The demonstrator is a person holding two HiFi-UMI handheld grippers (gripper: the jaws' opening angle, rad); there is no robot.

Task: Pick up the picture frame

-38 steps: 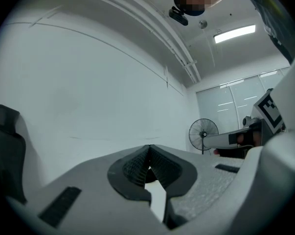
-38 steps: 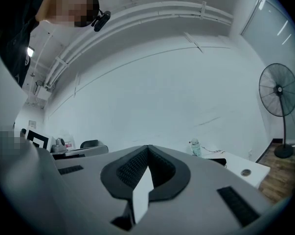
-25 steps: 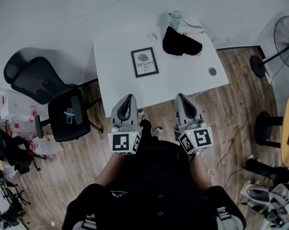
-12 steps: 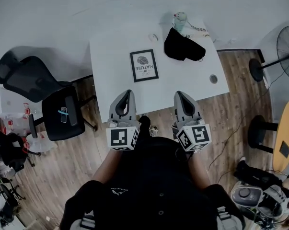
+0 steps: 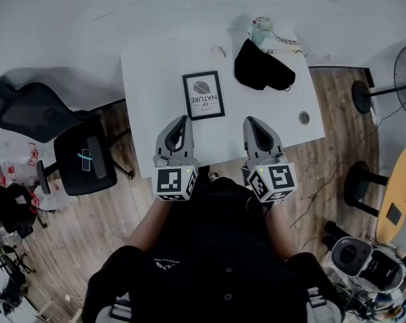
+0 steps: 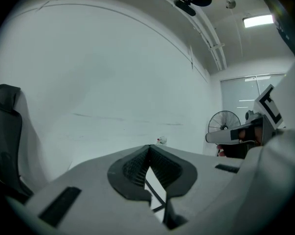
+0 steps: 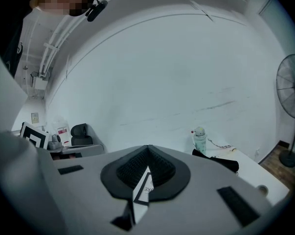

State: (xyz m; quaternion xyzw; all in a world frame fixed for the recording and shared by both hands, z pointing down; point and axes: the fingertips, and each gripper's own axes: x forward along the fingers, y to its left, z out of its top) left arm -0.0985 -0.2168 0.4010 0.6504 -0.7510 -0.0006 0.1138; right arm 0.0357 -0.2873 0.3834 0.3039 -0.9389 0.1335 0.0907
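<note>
Jaws: both pairs are seen closed, tip against tip, with nothing held between them. Picture frame (image 5: 203, 95): black-edged, with a print behind its face, laid flat on the white table (image 5: 149, 79). It lies ahead of the left gripper (image 5: 183, 122) and right gripper (image 5: 250, 123), between their lines and apart from both. It is judged light, stiff, probably glazed, so fragile and slick on its face; the near short edge is best pinched. Black fabric item (image 5: 260, 66) and bottle (image 5: 262, 27): noted farther ahead of the right jaws.
</note>
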